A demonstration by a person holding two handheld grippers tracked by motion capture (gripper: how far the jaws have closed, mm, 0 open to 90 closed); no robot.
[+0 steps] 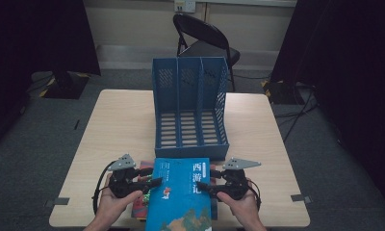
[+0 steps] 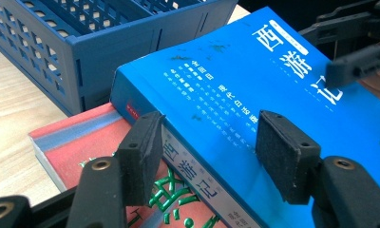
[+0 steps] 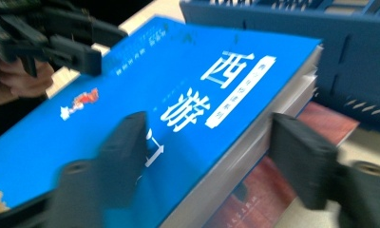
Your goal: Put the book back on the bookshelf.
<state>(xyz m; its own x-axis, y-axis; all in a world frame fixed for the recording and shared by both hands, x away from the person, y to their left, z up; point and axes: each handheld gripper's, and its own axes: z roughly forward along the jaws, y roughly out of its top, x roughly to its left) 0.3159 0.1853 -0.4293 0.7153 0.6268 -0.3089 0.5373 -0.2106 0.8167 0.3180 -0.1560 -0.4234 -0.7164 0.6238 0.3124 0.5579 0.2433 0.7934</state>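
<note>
Blue book (image 1: 181, 197), thick and softbound, lay at the near edge of the desk (image 1: 118, 125), on top of a red book (image 2: 79, 137) and just in front of a blue three-slot file rack (image 1: 190, 108). Its cover was bright blue with large white Chinese characters down the right side, smaller print to the left, and a painted landscape toward the bottom. A white band with characters ran along its spine.

A person's hands came in from the near side, each holding a two-jaw tool. The left gripper (image 2: 207, 156) stood half open astride the spine edge of the blue book, one pad below against the spine, the other on the cover; whether they were already pinching could not be told. The right gripper (image 3: 212, 161) was likewise open, one jaw over the cover and one off the page edge, and that picture was blurred, so contact could not be judged.

By its thickness the book would likely be heavy, its glossy cover slippery, and its pages prone to sag or fan if taken on one side alone. The safest hold seemed to be both long edges at once, spine and page block, pinched through the full thickness.
</note>
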